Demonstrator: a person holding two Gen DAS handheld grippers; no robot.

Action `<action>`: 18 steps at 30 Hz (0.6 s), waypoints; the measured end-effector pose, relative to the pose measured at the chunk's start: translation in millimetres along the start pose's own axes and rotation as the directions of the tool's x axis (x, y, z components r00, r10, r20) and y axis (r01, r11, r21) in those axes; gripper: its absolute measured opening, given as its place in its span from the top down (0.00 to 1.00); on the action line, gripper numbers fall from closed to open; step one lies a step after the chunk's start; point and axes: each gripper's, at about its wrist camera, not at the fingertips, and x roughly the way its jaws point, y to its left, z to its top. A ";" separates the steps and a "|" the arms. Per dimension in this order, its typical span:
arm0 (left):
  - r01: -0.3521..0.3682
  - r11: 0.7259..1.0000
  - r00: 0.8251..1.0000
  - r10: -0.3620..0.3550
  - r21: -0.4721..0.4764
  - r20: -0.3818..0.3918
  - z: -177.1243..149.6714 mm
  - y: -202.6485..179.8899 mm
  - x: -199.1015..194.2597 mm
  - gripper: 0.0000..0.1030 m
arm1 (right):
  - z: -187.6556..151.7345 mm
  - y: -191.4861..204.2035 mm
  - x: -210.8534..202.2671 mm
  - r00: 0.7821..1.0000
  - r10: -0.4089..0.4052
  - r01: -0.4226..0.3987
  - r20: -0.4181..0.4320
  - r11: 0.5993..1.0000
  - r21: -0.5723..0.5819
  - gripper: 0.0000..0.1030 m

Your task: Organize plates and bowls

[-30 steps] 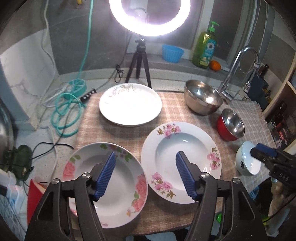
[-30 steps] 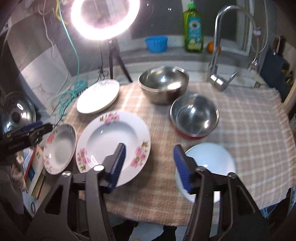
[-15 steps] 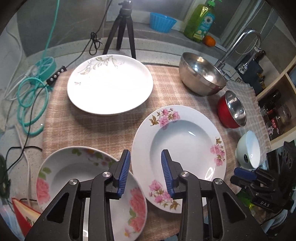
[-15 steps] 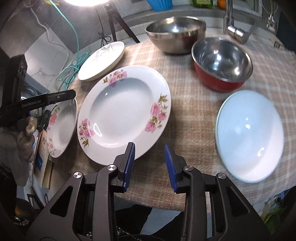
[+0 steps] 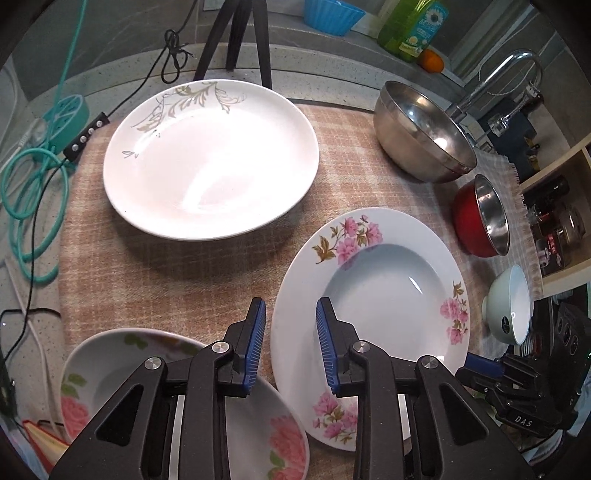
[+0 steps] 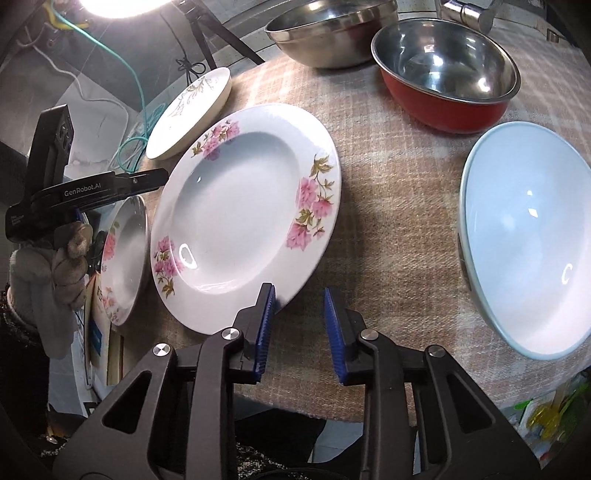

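A deep floral plate (image 5: 384, 288) lies on the checked cloth (image 5: 166, 273); it also shows in the right wrist view (image 6: 240, 225). A plain leaf-patterned plate (image 5: 210, 155) lies behind it. A smaller rose plate (image 5: 122, 373) lies at the front left. My left gripper (image 5: 290, 325) is open and empty, hovering at the deep plate's left rim. My right gripper (image 6: 299, 310) is open and empty, its left finger over the deep plate's front edge. A white bowl (image 6: 528, 240), a red steel-lined bowl (image 6: 443, 74) and a large steel bowl (image 6: 332, 33) stand to the right.
A tripod (image 5: 236, 37) and cables (image 5: 33, 192) stand at the back left. A faucet (image 5: 498, 81), a soap bottle (image 5: 413, 26) and a blue tub (image 5: 332, 14) are at the back. A shelf with jars (image 5: 557, 229) is on the right.
Both grippers have moved forward and lower toward the deep floral plate and narrowed their jaws from wide open. The dishes have not moved.
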 end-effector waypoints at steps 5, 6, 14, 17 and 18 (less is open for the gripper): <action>0.022 0.999 0.999 -0.022 -0.024 -0.031 4.3 5.3 8.0 0.78 | 0.9 -3.0 2.0 0.999 0.032 -0.032 -0.011 0.999 0.025 0.73; 0.023 0.999 0.999 -0.024 -0.024 -0.036 4.8 5.6 9.5 0.78 | 1.7 -3.0 3.0 0.999 0.039 -0.038 -0.013 0.999 0.030 0.73; 0.033 0.999 0.998 -0.034 -0.018 -0.061 8.2 4.1 15.5 0.79 | 3.0 2.9 6.1 0.998 0.053 -0.053 -0.020 0.998 0.018 0.80; 0.035 0.999 0.997 -0.036 -0.012 -0.066 9.6 4.6 16.1 0.79 | 3.0 3.3 5.4 0.998 0.061 -0.060 -0.018 0.998 0.025 0.81; 0.033 0.999 0.997 -0.034 -0.008 -0.066 9.4 4.1 16.4 0.79 | 3.1 3.1 5.3 0.998 0.061 -0.060 -0.017 0.998 0.026 0.81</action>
